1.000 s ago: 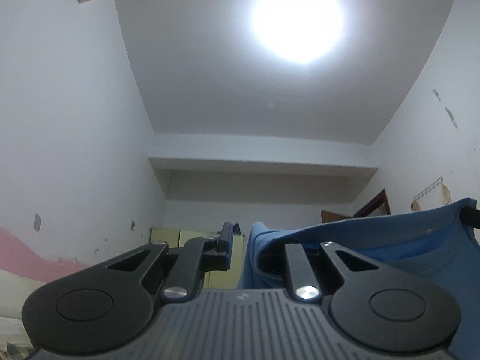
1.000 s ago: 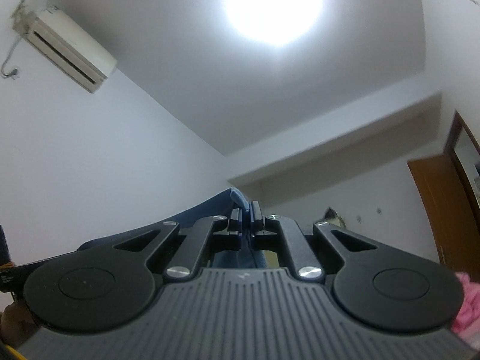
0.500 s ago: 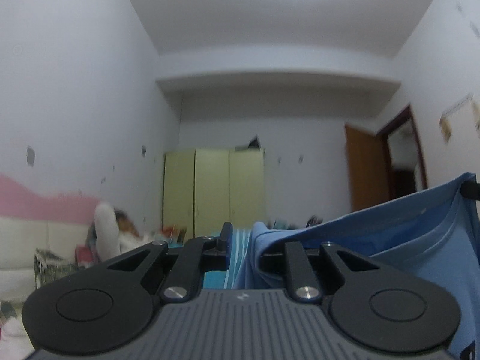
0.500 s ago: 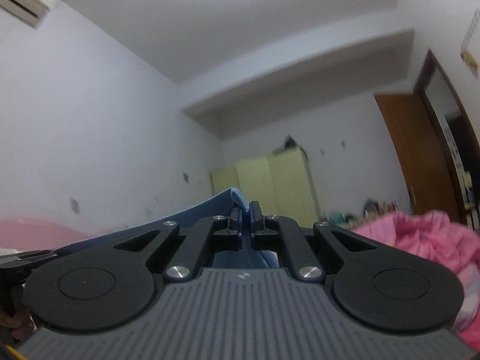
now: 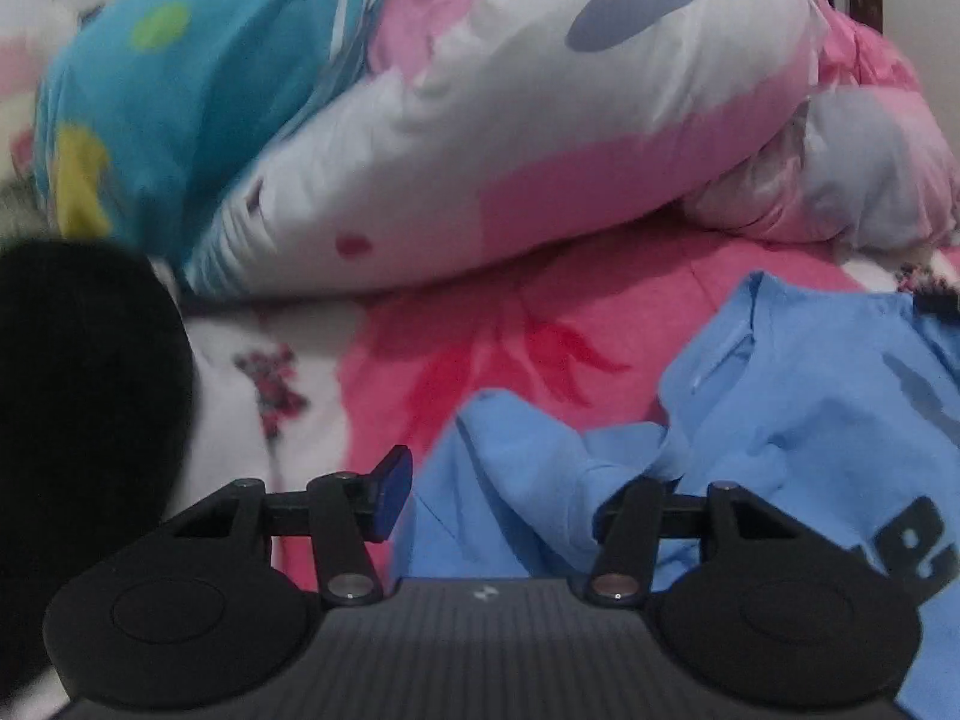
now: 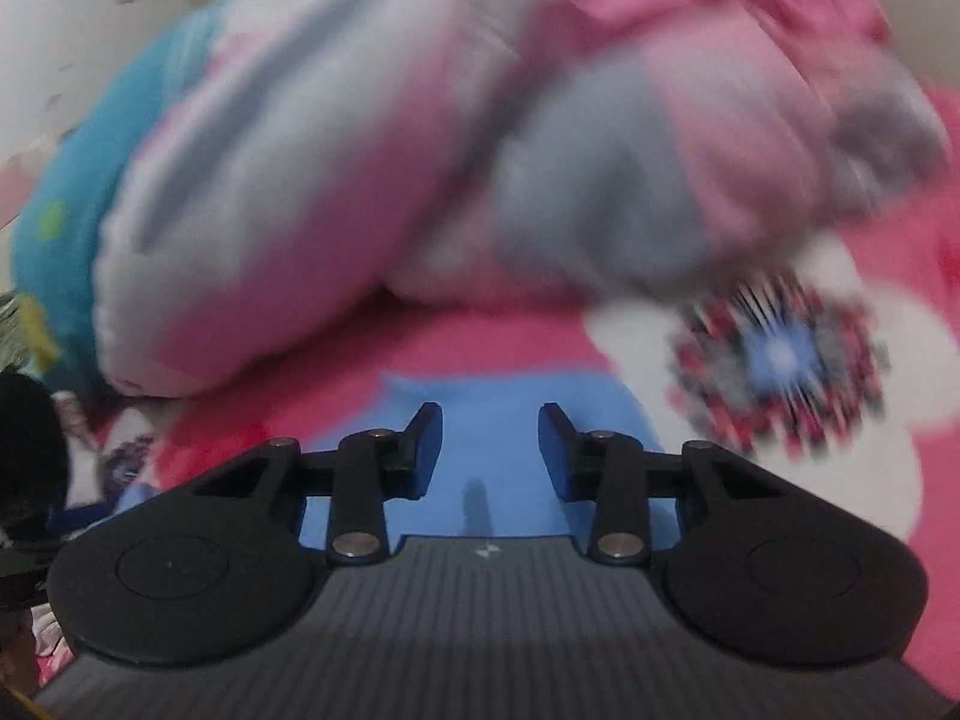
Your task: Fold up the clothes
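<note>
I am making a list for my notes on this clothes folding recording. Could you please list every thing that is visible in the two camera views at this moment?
blue shirt: one, light blue with dark print, lying crumpled on the bed, in front of both grippers
bed sheet: one, pink and white with flower pattern, under the shirt
duvet: one, white, pink and grey, bundled at the far side of the bed
turquoise cloth: one, turquoise with yellow and green patches, left of the duvet
dark object: one, black, at the left edge; too blurred to identify
left gripper: one, black, open, shirt fabric between its fingers
right gripper: one, black, open, above the shirt
</note>
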`<state>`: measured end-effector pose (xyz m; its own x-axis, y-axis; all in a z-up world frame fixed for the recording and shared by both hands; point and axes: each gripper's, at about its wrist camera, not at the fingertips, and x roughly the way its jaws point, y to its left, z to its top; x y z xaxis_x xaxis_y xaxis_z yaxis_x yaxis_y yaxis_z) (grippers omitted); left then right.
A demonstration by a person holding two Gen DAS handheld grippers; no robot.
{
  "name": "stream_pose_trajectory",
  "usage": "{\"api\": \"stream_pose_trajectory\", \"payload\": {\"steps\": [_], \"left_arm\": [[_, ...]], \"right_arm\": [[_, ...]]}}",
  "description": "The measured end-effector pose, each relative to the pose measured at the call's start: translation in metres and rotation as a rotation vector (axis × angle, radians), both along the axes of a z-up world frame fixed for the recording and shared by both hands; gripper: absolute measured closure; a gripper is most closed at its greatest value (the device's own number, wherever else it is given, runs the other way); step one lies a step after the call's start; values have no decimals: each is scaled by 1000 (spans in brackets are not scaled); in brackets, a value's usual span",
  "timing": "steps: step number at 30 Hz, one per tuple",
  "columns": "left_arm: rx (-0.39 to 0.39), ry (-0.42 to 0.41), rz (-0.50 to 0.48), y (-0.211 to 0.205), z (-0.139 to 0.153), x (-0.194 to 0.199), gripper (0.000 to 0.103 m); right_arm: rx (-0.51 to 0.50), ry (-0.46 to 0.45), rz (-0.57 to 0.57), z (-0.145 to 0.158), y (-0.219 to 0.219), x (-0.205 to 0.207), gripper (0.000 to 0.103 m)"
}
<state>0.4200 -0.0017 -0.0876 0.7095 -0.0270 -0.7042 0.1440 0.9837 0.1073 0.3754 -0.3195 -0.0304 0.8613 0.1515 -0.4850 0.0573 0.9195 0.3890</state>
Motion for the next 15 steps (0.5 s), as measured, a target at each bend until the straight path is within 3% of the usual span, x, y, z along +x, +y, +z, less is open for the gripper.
{"api": "stream_pose_trajectory", "payload": {"steps": [2, 3, 9, 11, 15], "left_arm": [[-49, -23, 8, 10, 14, -13, 41], [-68, -42, 12, 14, 26, -32, 40], [-178, -125, -24, 40, 99, -85, 16], [-208, -135, -44, 48, 120, -105, 14], [-220, -47, -78, 44, 134, -118, 8]], "right_arm": [[31, 97, -29, -31, -4, 10, 66], [35, 91, -33, -29, -12, -4, 63], [60, -33, 36, 23, -30, -106, 42], [67, -69, 70, 37, -35, -140, 35], [47, -110, 107, 41, -33, -187, 23]]}}
